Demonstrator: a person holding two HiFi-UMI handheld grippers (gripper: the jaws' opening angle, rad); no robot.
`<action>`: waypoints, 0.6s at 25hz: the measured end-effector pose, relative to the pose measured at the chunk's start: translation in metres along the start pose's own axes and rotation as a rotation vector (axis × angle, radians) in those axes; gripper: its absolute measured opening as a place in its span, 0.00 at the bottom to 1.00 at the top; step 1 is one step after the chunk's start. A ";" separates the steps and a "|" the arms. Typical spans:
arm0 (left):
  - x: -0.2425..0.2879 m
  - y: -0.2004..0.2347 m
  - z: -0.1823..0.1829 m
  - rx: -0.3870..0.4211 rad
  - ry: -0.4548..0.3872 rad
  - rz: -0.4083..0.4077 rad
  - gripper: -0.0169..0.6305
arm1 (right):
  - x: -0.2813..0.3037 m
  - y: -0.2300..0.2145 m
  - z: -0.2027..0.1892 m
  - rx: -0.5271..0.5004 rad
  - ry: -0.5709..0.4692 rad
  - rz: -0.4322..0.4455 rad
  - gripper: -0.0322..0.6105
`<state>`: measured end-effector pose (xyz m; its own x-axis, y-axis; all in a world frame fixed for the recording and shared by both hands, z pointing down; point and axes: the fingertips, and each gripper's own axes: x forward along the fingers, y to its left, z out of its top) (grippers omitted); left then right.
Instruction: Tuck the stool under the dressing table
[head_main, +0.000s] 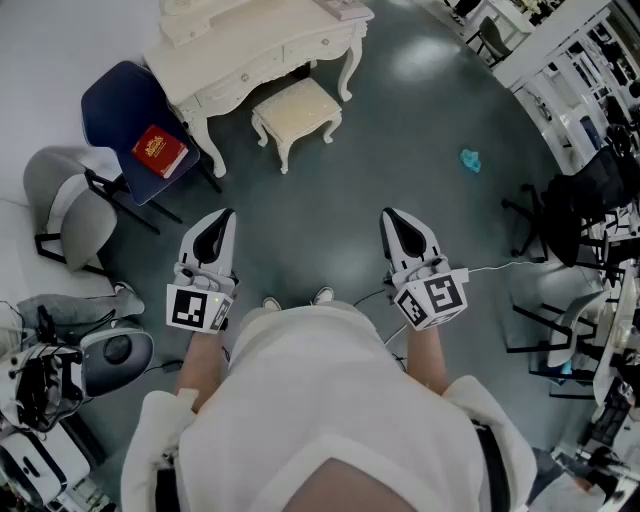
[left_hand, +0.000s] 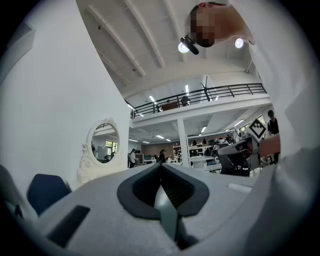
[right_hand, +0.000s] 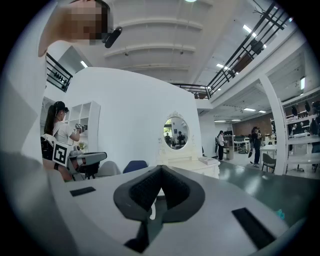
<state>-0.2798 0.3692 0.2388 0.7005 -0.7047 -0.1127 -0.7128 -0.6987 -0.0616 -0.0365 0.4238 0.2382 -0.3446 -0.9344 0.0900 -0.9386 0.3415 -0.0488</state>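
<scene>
A cream stool (head_main: 297, 112) with curved legs stands on the grey floor just in front of the white dressing table (head_main: 255, 55), mostly out from under it. The table's oval mirror (left_hand: 103, 145) shows at the left of the left gripper view, and the mirror (right_hand: 174, 132) shows again ahead in the right gripper view. My left gripper (head_main: 224, 218) and right gripper (head_main: 390, 216) are held side by side well short of the stool, both shut with nothing between the jaws. They point level toward the table.
A blue chair (head_main: 125, 110) with a red book (head_main: 160, 152) on its seat stands left of the table, a grey chair (head_main: 65, 205) beside it. A teal scrap (head_main: 470, 159) lies on the floor at right. Black chairs (head_main: 570, 215) and shelving line the right side.
</scene>
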 end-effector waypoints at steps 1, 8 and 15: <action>0.001 0.000 -0.001 -0.001 0.001 0.000 0.05 | 0.001 -0.001 -0.001 0.006 -0.001 -0.002 0.05; 0.002 0.001 -0.004 -0.006 0.012 0.014 0.05 | 0.007 0.000 -0.004 0.007 0.004 0.027 0.05; 0.002 -0.012 -0.009 -0.014 0.026 0.014 0.05 | -0.002 -0.002 -0.013 0.054 0.020 0.058 0.05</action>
<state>-0.2696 0.3749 0.2478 0.6912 -0.7173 -0.0879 -0.7221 -0.6903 -0.0461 -0.0342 0.4268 0.2505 -0.3991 -0.9109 0.1049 -0.9151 0.3885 -0.1083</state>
